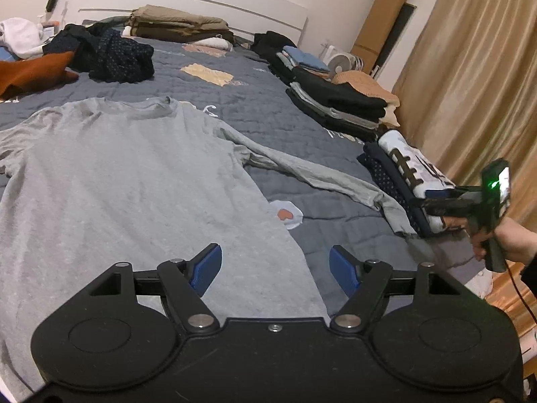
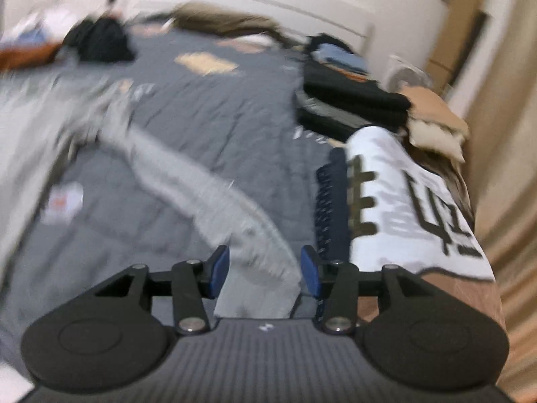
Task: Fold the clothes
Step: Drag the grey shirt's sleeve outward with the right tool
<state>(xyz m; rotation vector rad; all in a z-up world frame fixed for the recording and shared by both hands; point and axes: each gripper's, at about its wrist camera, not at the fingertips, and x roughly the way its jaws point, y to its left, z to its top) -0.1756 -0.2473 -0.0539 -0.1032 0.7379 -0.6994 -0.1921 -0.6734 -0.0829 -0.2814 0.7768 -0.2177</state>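
Left gripper [image 1: 275,270] jaws apart over grey shirt [image 1: 134,181], right gripper [image 2: 265,270] jaws apart around sleeve [image 2: 201,194]

Left gripper [image 1: 275,265] sits low with its blue fingers [image 1: 209,268] spread wide, nothing between them. Right gripper [image 2: 265,267] is gapped open too, held in a hand [image 1: 510,238] off to the side.

One grey long-sleeved shirt [image 1: 134,174] lay spread on the one bed [image 1: 255,100]. To its right, along the bed's edge, stood three stacks of folded clothes [image 1: 339,100]. Beyond the shirt, toward the headboard, lay one dark loose heap [image 1: 110,53], one rust-coloured garment [image 1: 30,70] and one pile of folded brown bedding [image 1: 178,27]. Two grippers showed, each with two blue pads.
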